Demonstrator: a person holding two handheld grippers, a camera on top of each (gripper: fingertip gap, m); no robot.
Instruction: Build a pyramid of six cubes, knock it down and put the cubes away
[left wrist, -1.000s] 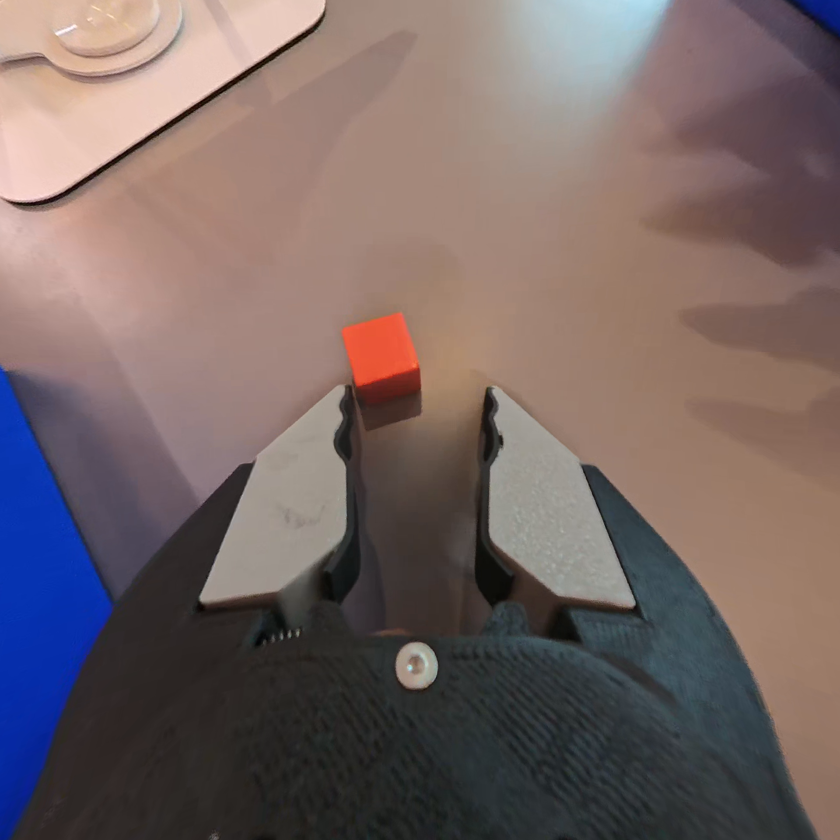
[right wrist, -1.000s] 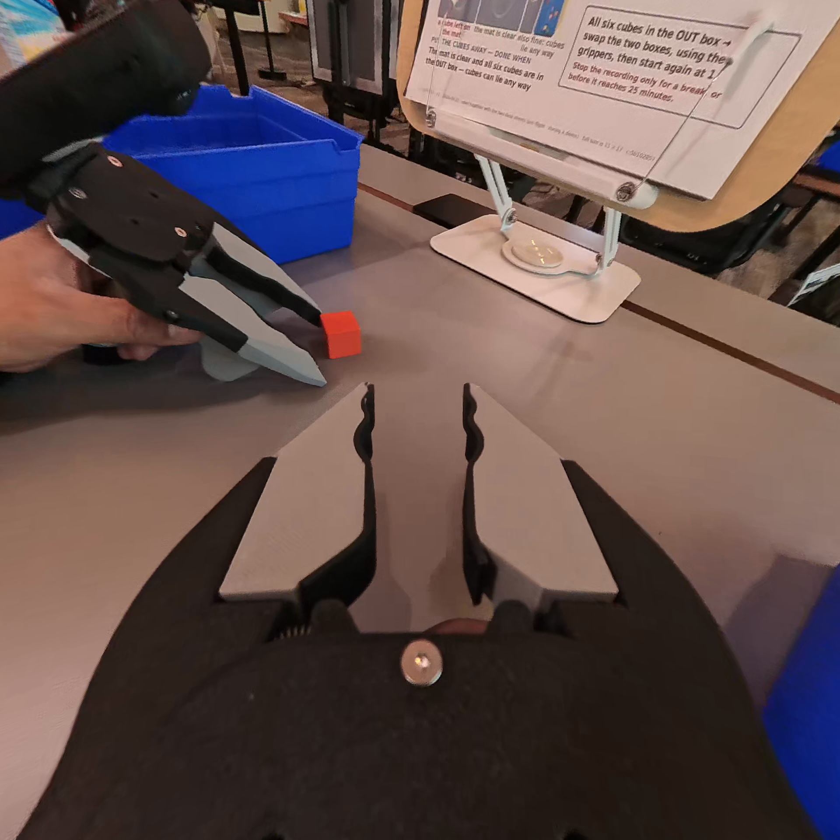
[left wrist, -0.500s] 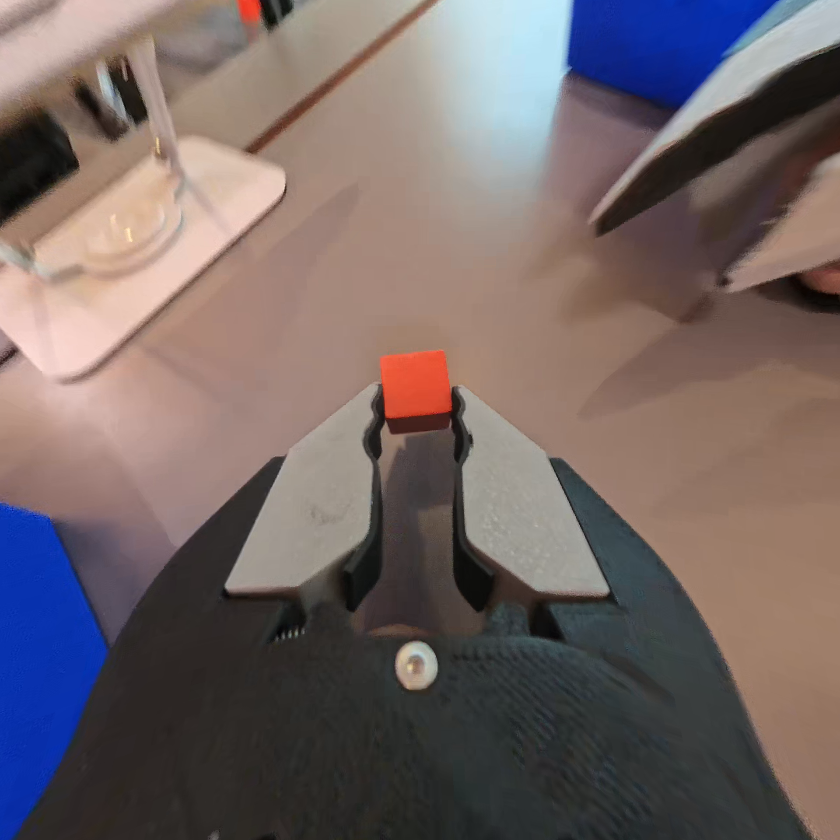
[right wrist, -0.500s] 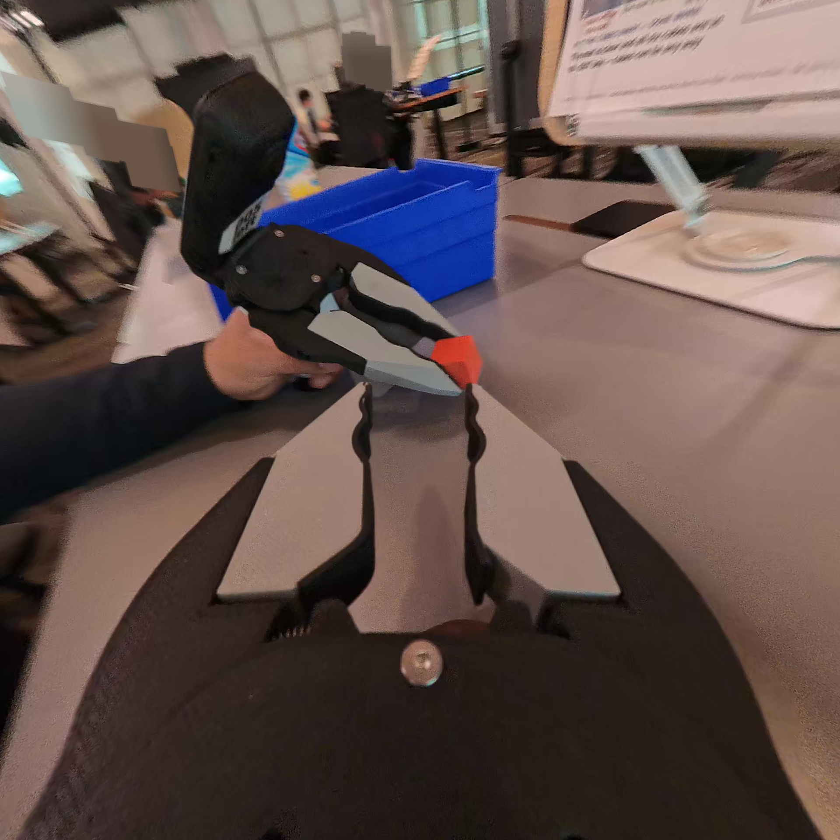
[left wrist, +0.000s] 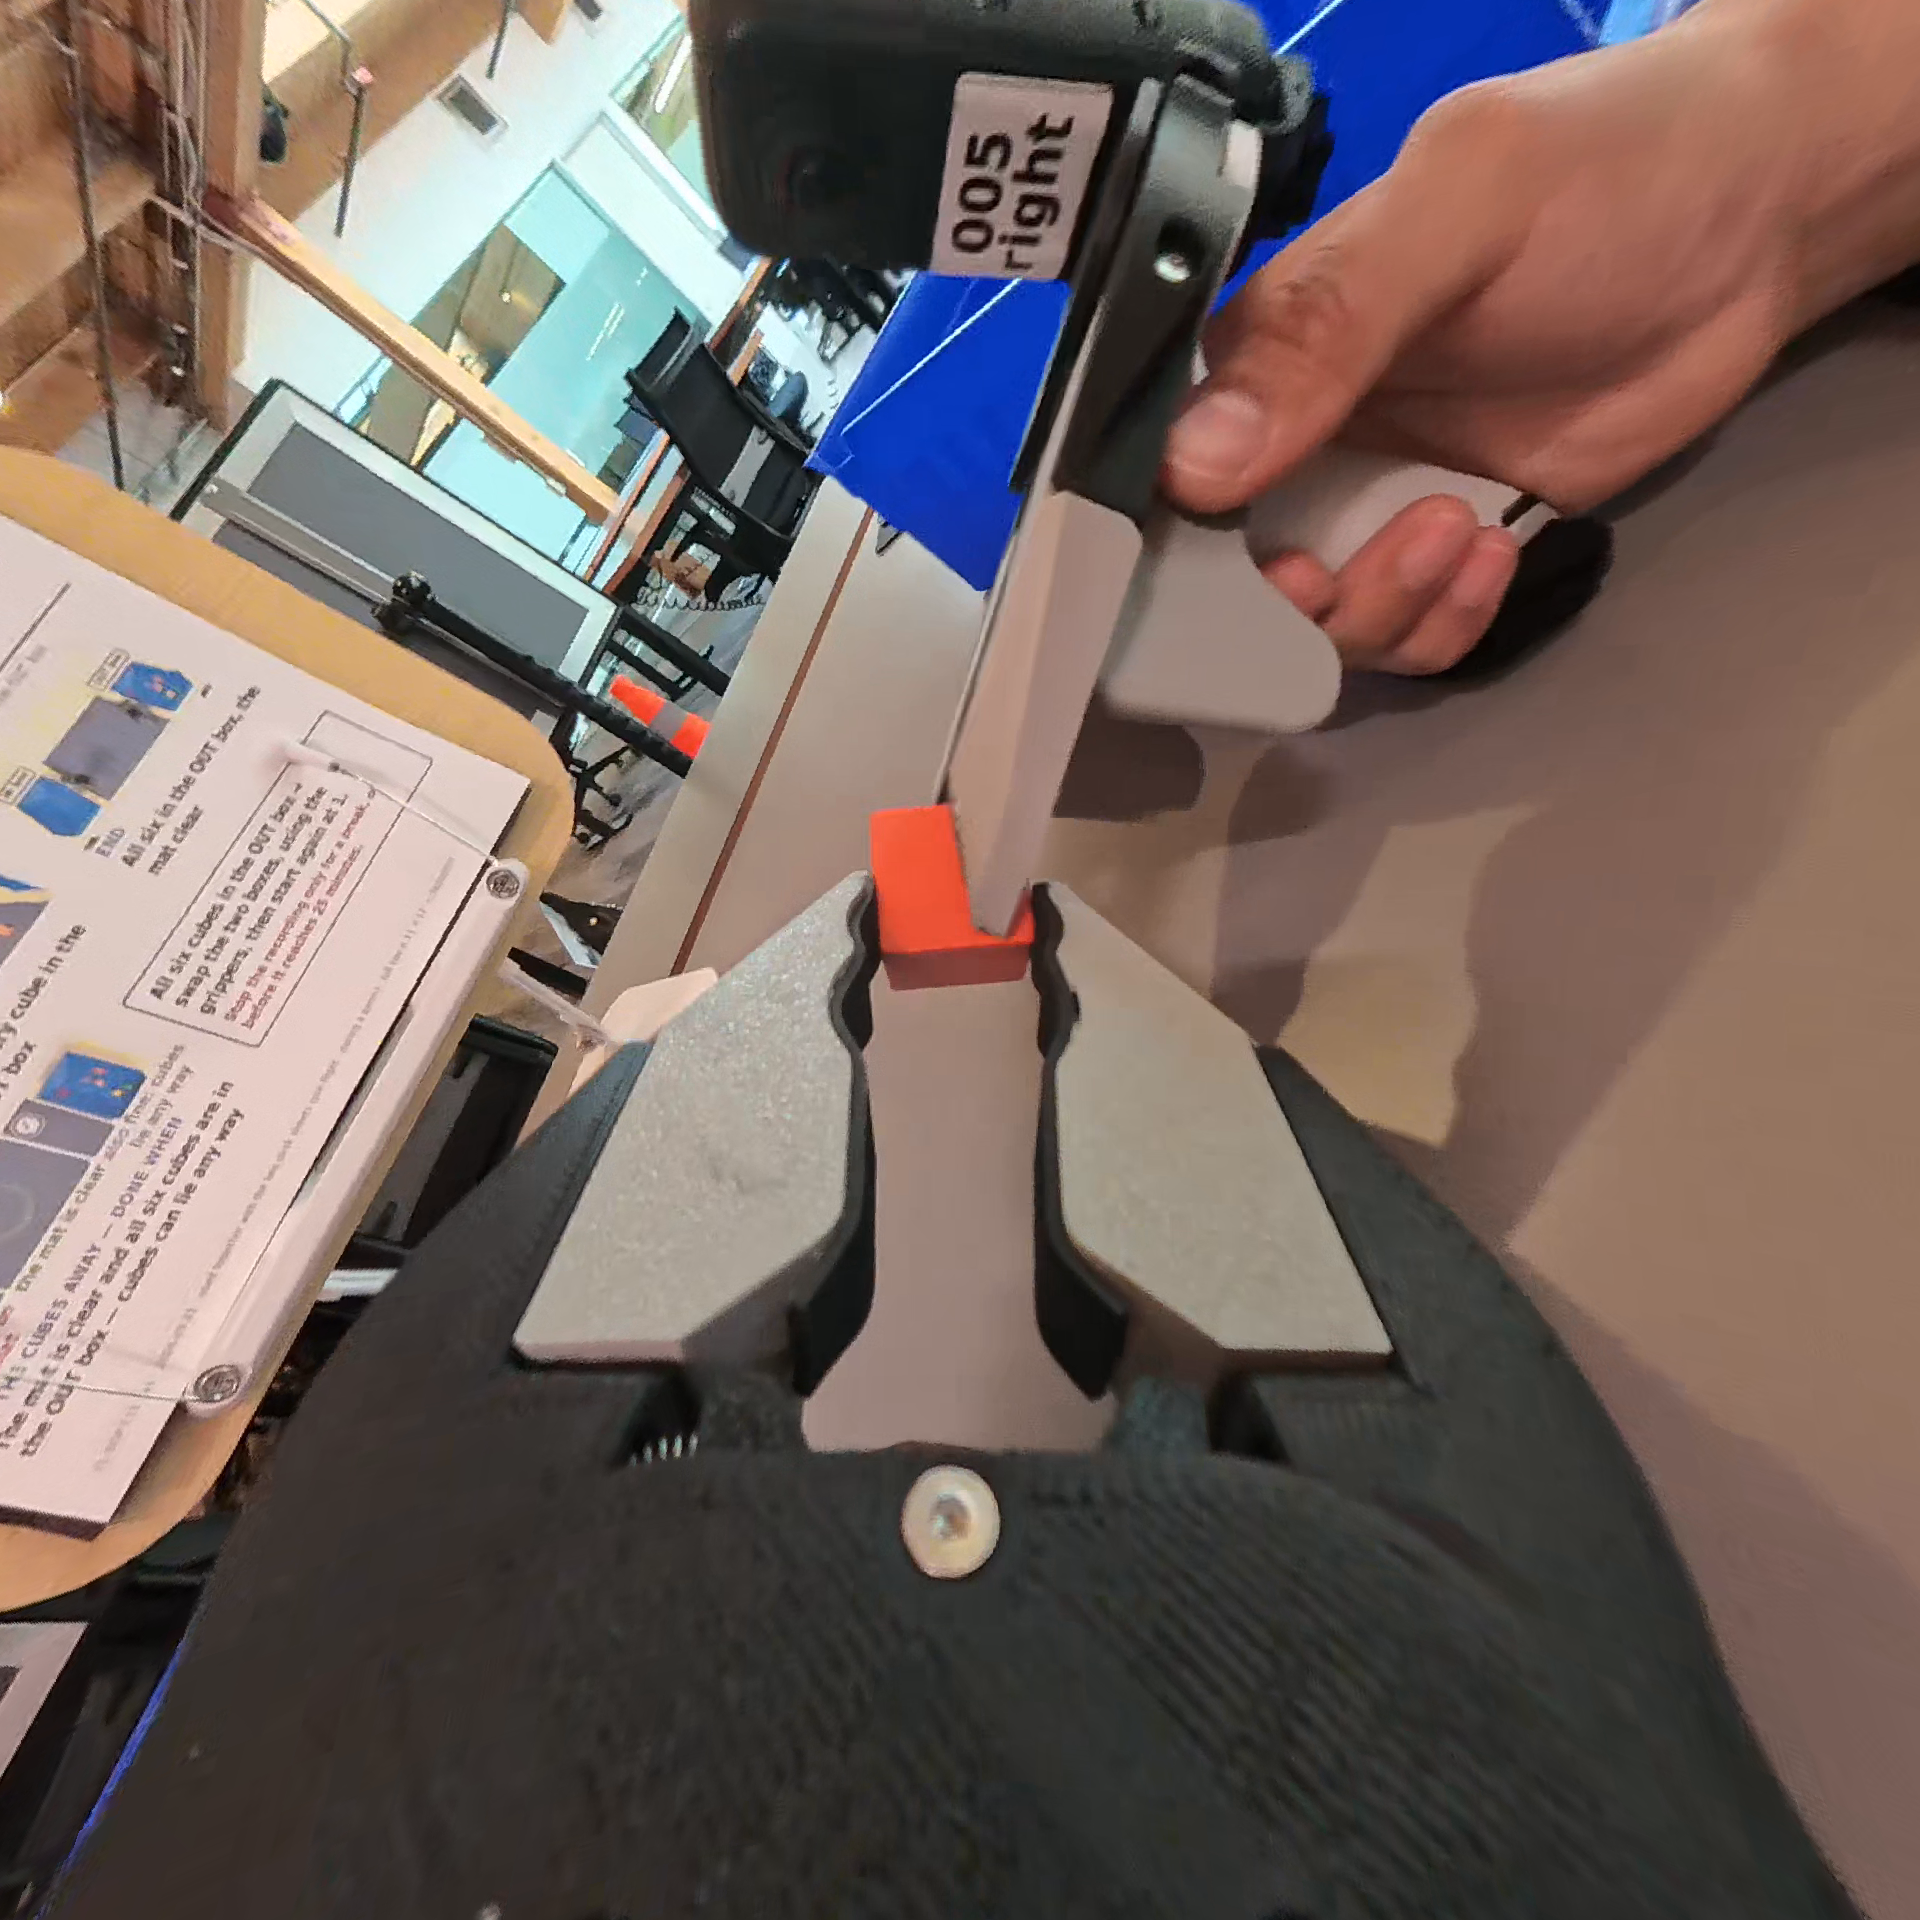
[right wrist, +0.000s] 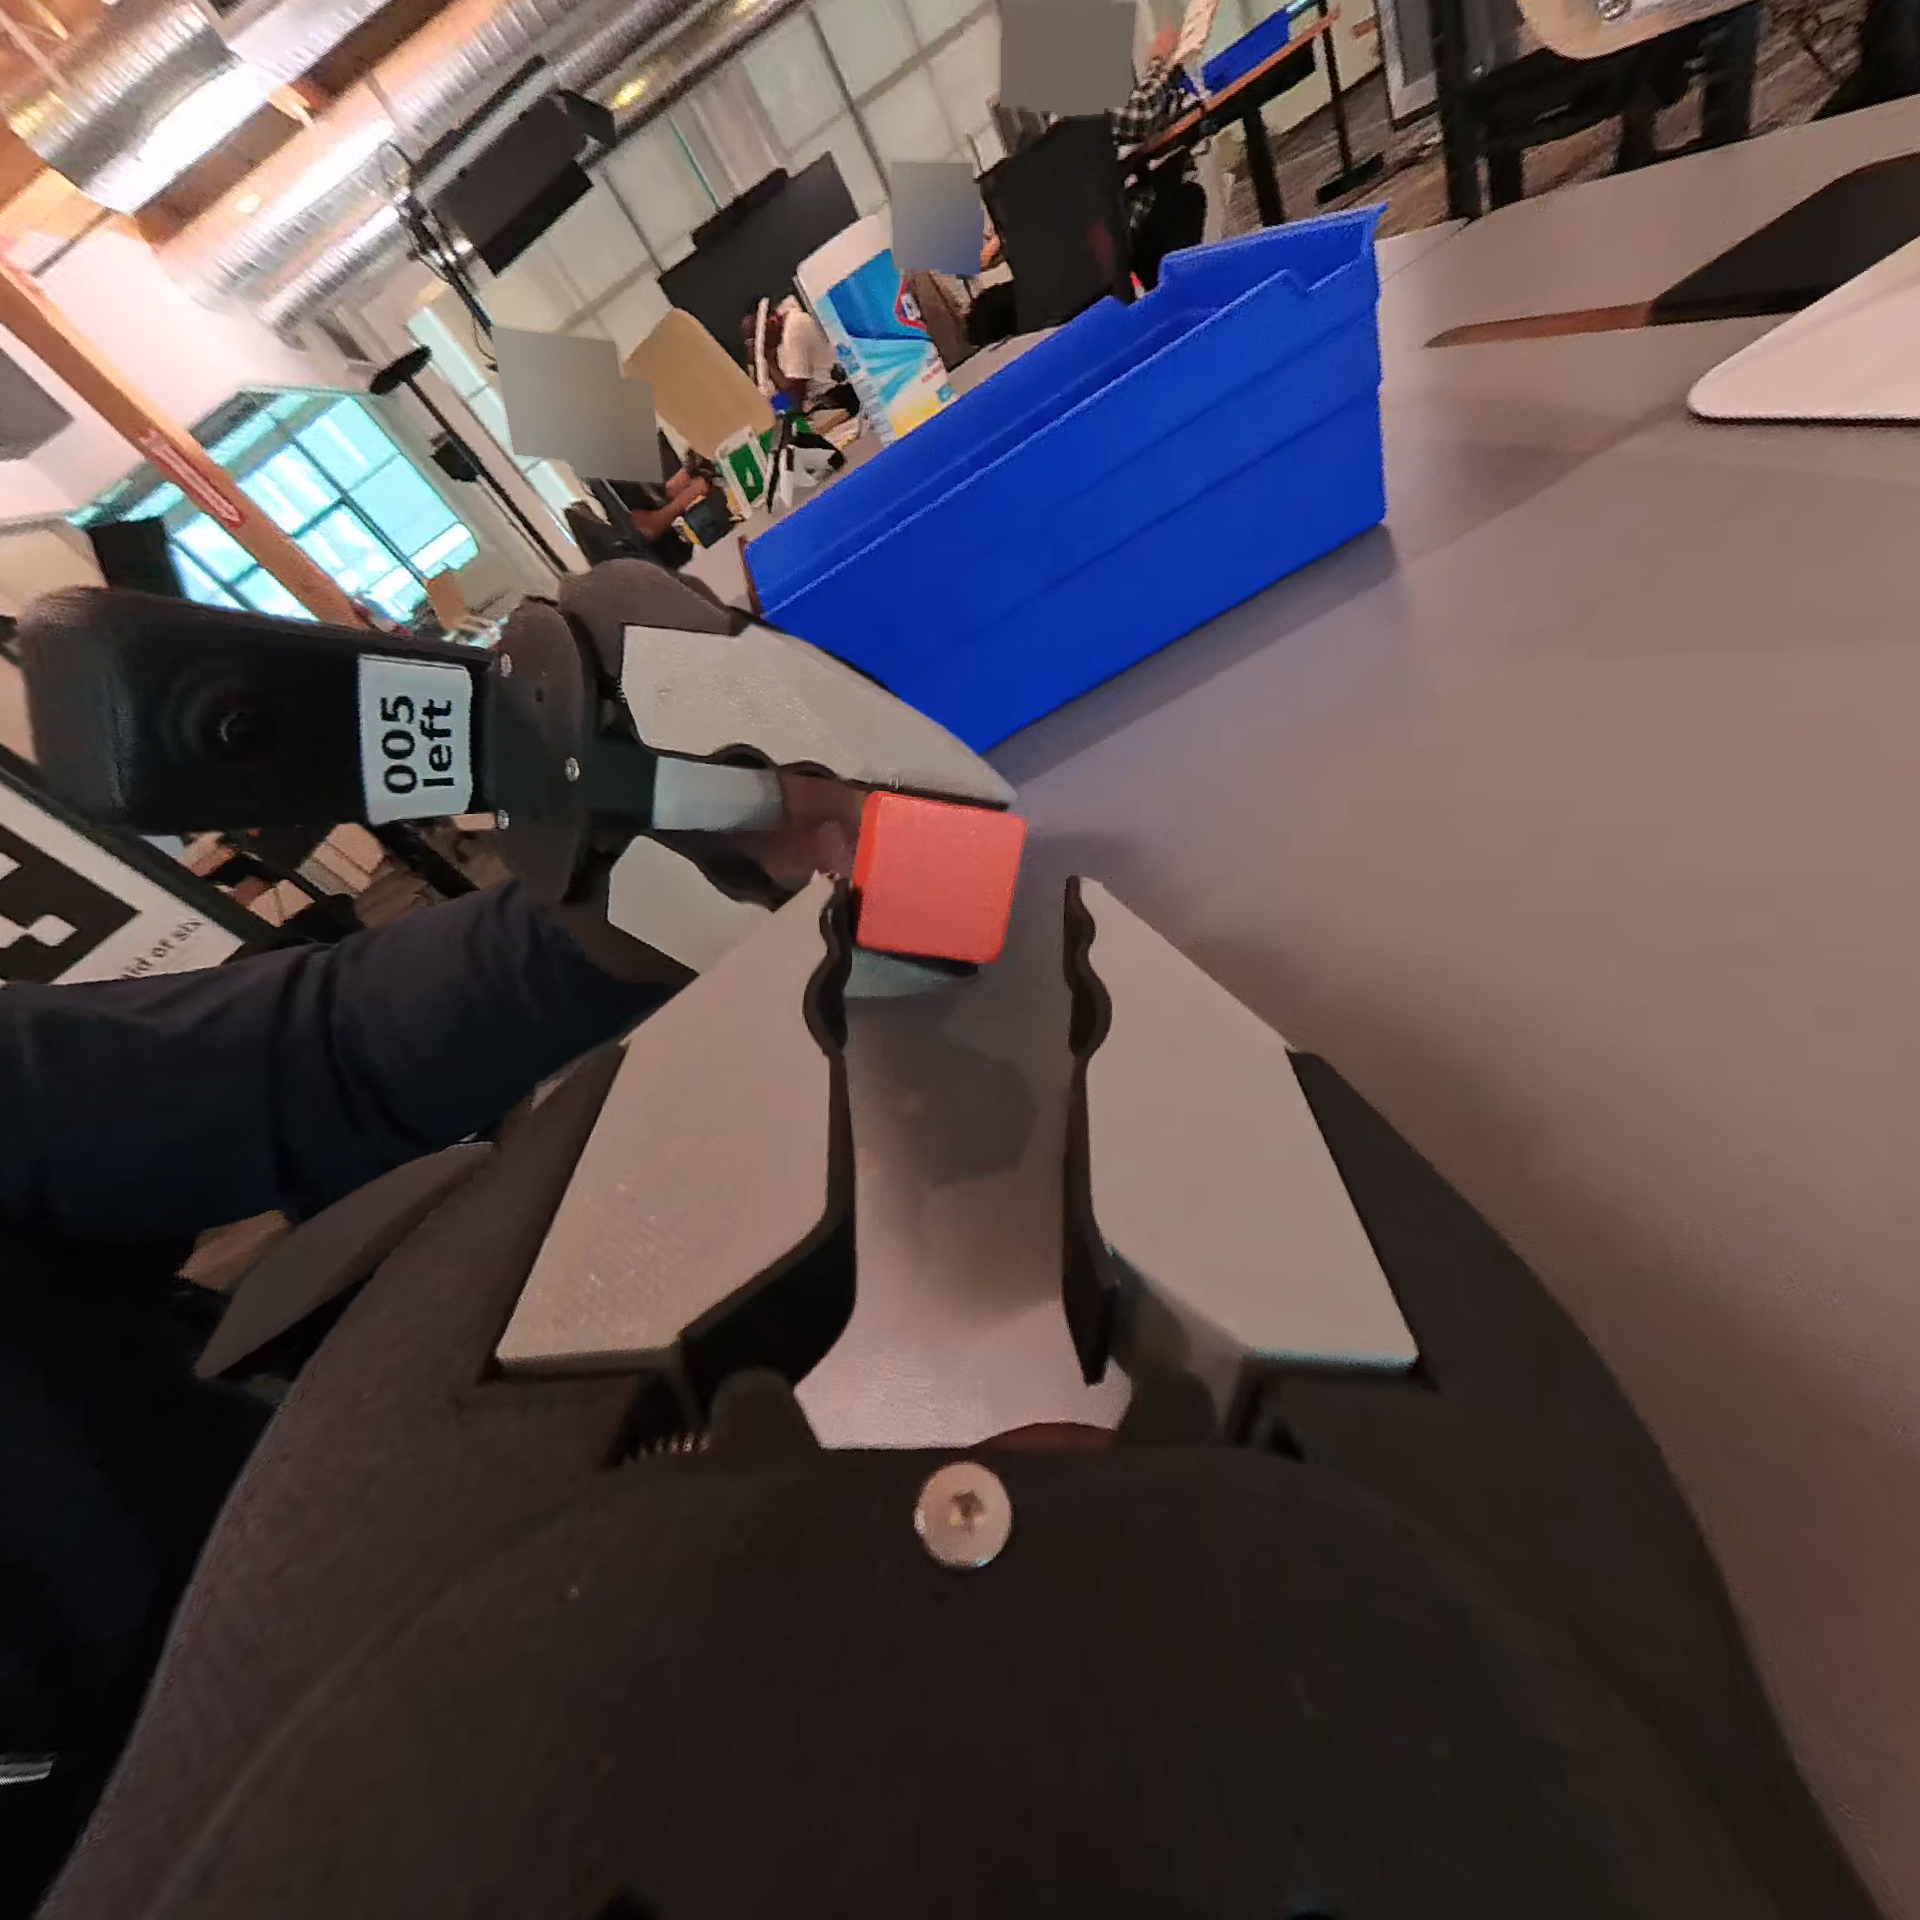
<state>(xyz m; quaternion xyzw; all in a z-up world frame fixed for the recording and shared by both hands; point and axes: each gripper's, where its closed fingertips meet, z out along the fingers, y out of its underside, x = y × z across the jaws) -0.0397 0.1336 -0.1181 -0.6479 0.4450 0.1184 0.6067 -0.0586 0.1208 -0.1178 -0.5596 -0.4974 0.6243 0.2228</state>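
Note:
A red cube (left wrist: 930, 904) is held off the grey table (left wrist: 1662, 935) between the tips of my left gripper (left wrist: 951, 899), which is shut on it. My right gripper (right wrist: 951, 914) is open, and the same cube (right wrist: 935, 878) sits between its fingertips, close to the left one. In the left wrist view, one of the right gripper's fingers (left wrist: 1039, 675) comes down from above against the cube's right side. In the right wrist view, the left gripper's fingers (right wrist: 790, 707) reach in from the left. No other cubes are in view.
A blue bin (right wrist: 1091, 499) stands on the table behind the left gripper, and another blue bin (left wrist: 935, 416) shows behind the right gripper. An instruction sheet on a stand (left wrist: 260, 987) is at the left. A person's hand (left wrist: 1558, 312) holds the right gripper. Only a small space, under 4 cm, lies between the two pairs of fingers.
My left gripper shut on the red cube, lifted it off the table and rolled sideways. My right gripper moved in until its open fingertips flank the cube.

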